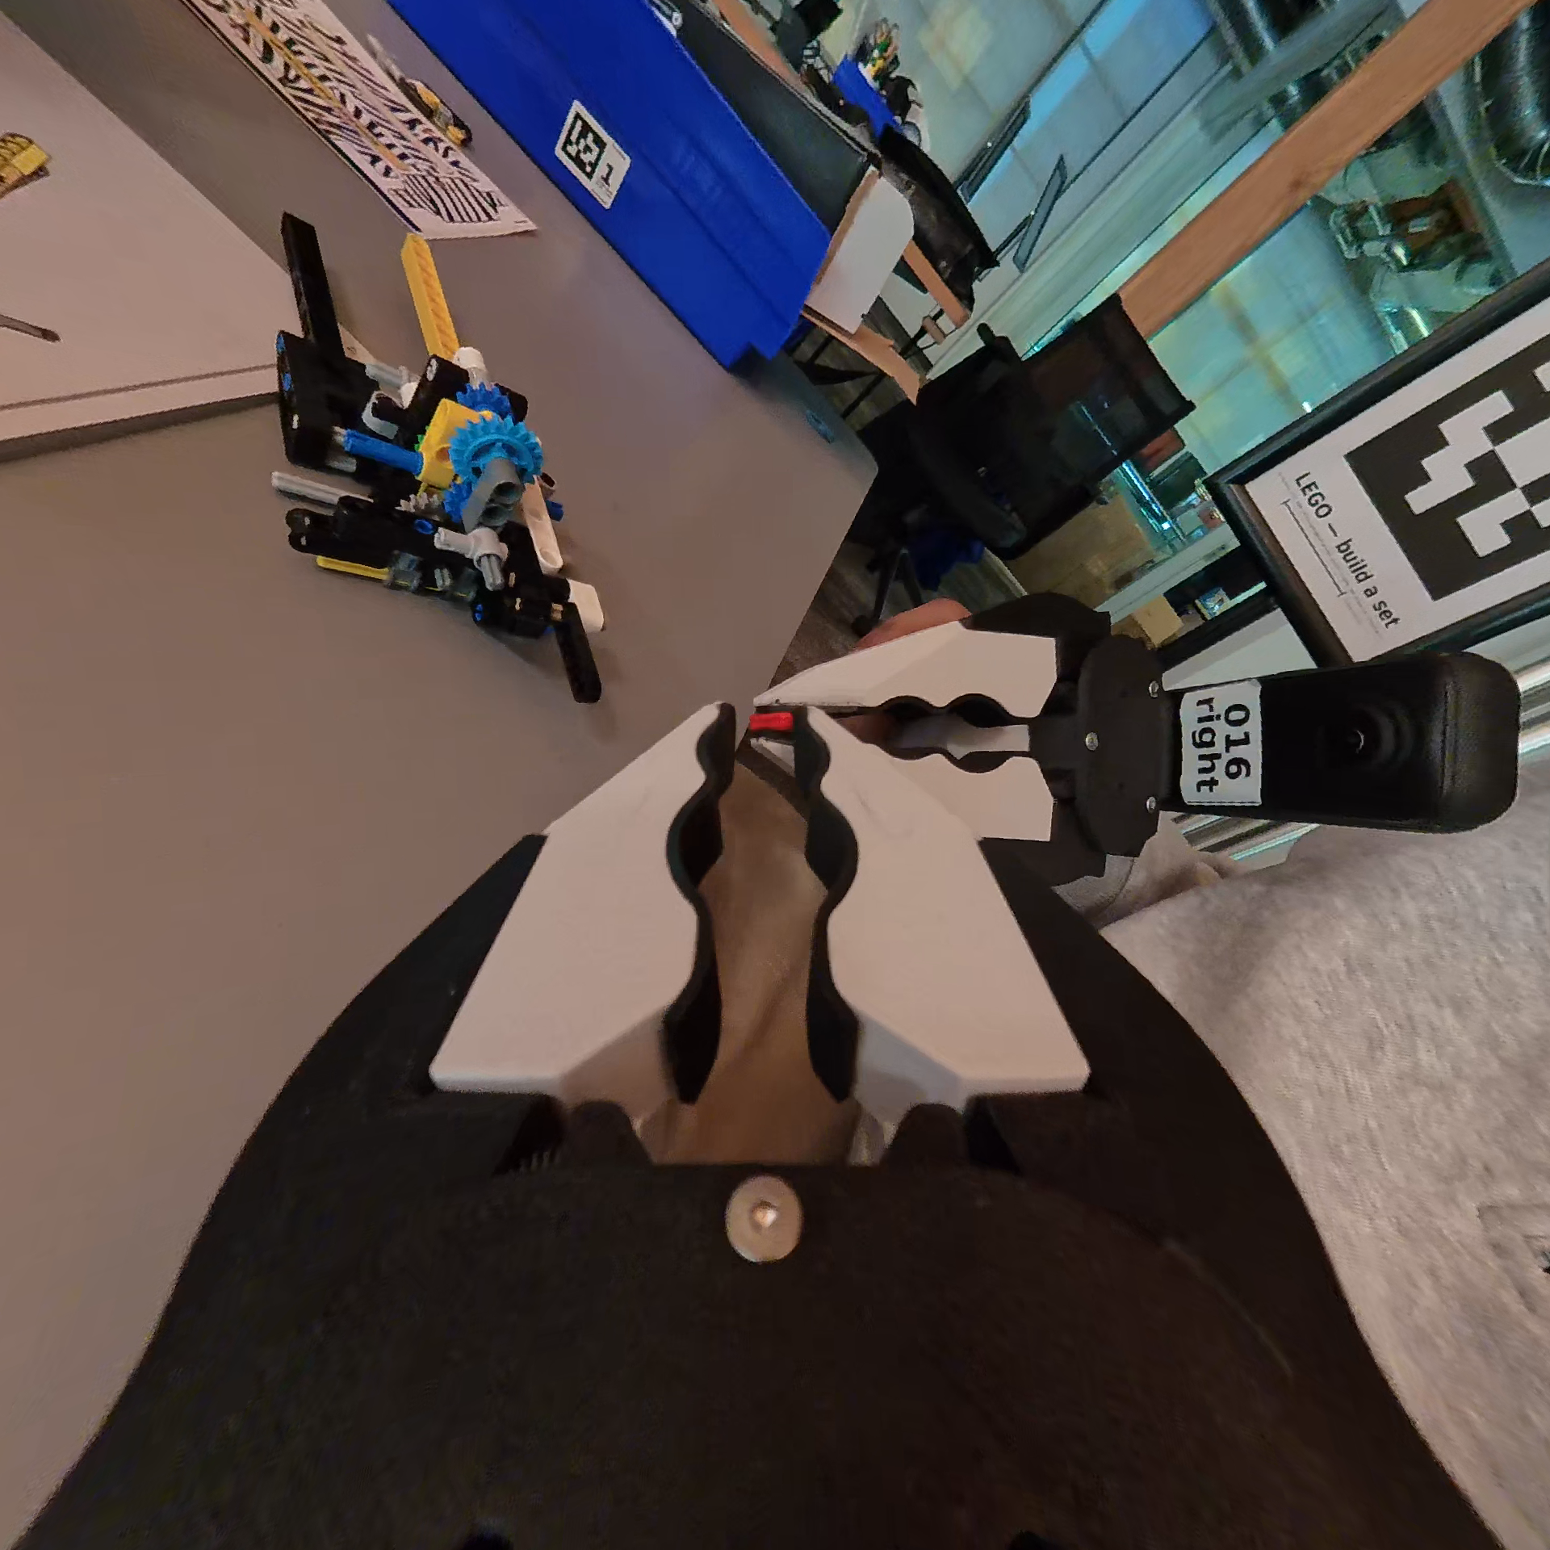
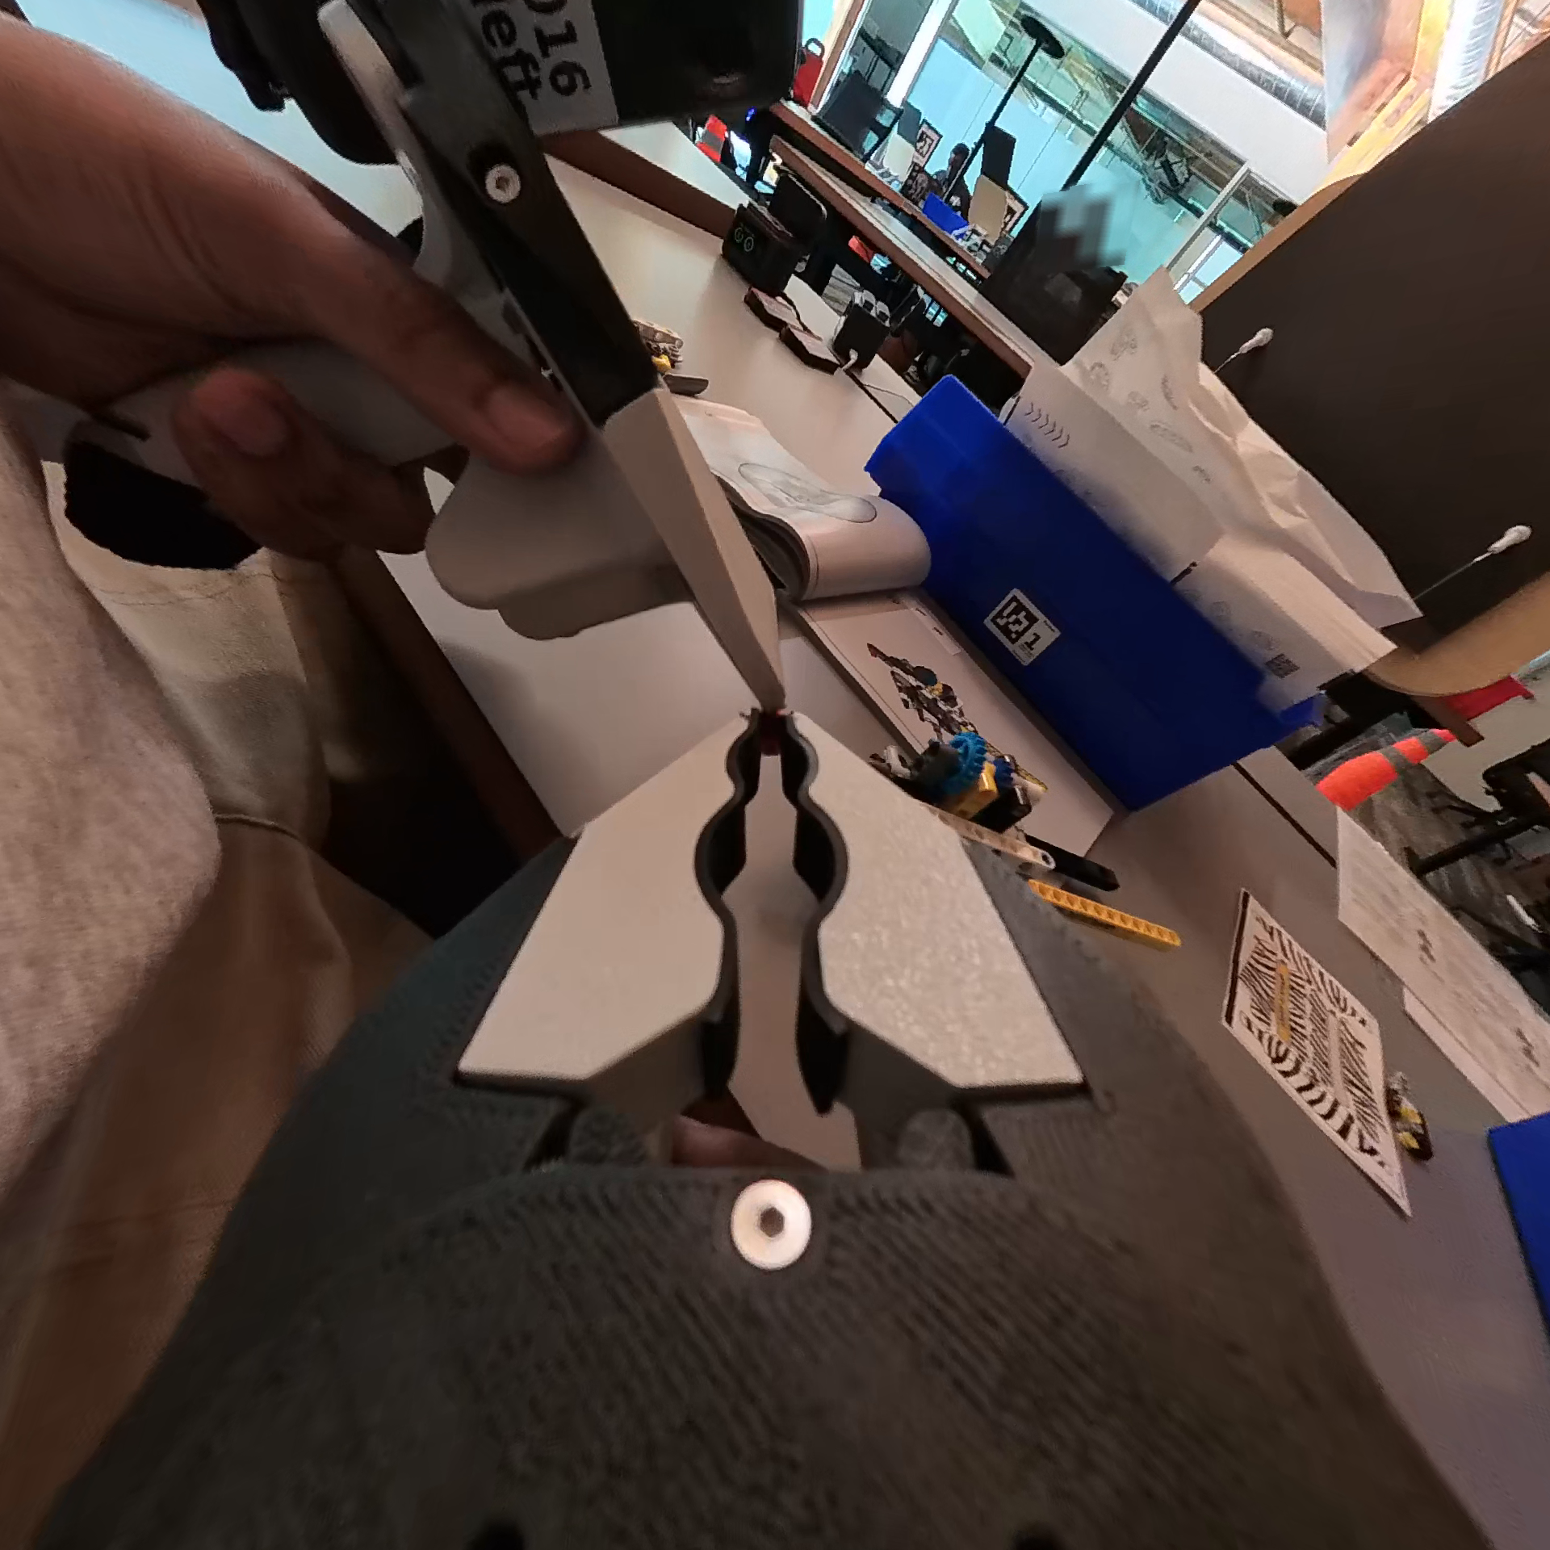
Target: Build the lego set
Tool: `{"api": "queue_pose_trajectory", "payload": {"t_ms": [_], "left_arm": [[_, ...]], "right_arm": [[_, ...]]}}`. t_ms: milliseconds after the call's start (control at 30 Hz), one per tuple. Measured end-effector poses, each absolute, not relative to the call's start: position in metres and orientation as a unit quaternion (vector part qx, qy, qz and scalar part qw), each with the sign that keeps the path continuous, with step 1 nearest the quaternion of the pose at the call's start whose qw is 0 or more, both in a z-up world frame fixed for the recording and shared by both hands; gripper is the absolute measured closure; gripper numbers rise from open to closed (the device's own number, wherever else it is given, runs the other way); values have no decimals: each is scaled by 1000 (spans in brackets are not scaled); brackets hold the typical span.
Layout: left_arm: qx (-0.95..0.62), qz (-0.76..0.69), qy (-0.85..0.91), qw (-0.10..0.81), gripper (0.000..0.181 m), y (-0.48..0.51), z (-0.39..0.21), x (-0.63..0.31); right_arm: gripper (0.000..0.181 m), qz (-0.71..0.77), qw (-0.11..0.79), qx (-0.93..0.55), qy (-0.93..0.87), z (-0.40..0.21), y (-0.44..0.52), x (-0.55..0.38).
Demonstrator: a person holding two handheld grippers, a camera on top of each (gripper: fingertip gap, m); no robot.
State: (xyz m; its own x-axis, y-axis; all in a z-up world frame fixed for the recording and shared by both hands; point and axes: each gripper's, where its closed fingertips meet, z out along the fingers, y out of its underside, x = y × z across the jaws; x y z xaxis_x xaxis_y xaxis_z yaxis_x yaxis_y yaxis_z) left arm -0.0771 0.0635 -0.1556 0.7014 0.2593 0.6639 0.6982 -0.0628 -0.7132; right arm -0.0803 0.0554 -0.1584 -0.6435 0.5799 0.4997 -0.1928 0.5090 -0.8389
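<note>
handover is the step, i judge: red peg (image 1: pixel 770 721) pinched at both tool tips, left tool (image 1: pixel 765 728) and right tool (image 2: pixel 767 728), off the worktop (image 1: pixel 210 797); next, one releases, then toward the build (image 1: pixel 436 495).

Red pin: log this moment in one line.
left tongs: shut on red pin | right tongs: tips meet the pin | lego assembly: on table, untouched

Partly built lego model (image 1: pixel 428 495): black beams, yellow blocks, blue gears, grey and white pins, lying flat on the grey bench (image 1: pixel 210 797) near its far edge. A yellow holed beam (image 2: pixel 1103 914) lies just beside it. A small red pin (image 1: pixel 772 721) is held above the bench's near edge.
</note>
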Motion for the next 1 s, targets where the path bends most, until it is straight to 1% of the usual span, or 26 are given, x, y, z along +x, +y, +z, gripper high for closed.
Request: {"api": "queue_pose_trajectory", "payload": {"t_ms": [33, 133, 300, 367, 400, 467, 600, 767, 833, 900, 1000], "left_arm": [[-705, -183, -339, 596, 172, 63, -155, -77], [-704, -178, -337, 599, 179, 62, -154, -78], [-695, -190, -332, 608, 180, 62, -151, -77], [-686, -203, -328, 617, 180, 61, -147, -76], [-681, -208, -328, 621, 180, 60, -146, -76], [-667, -218, -327, 633, 180, 58, -141, -77], [-639, -248, -311, 659, 181, 55, -130, -74], [-590, -284, -274, 705, 181, 51, -107, -67], [-586, -294, -261, 709, 181, 52, -103, -63], [-588, -301, -246, 709, 181, 54, -101, -57], [-586, -307, -235, 712, 181, 55, -98, -53]], "right_arm": [[177, 478, 403, -126, -770, -159, 56, -81], [178, 481, 401, -129, -769, -159, 55, -81], [179, 498, 391, -134, -763, -156, 54, -80], [179, 521, 370, -147, -755, -153, 54, -79], [177, 534, 352, -159, -752, -152, 53, -78], [169, 570, 305, -189, -739, -148, 54, -78], [158, 655, 168, -258, -690, -137, 57, -76], [158, 717, 17, -293, -632, -126, 58, -70], [158, 735, -32, -292, -611, -120, 56, -65], [161, 754, -69, -288, -586, -112, 55, -61], [170, 768, -99, -286, -564, -106, 57, -59]]}}
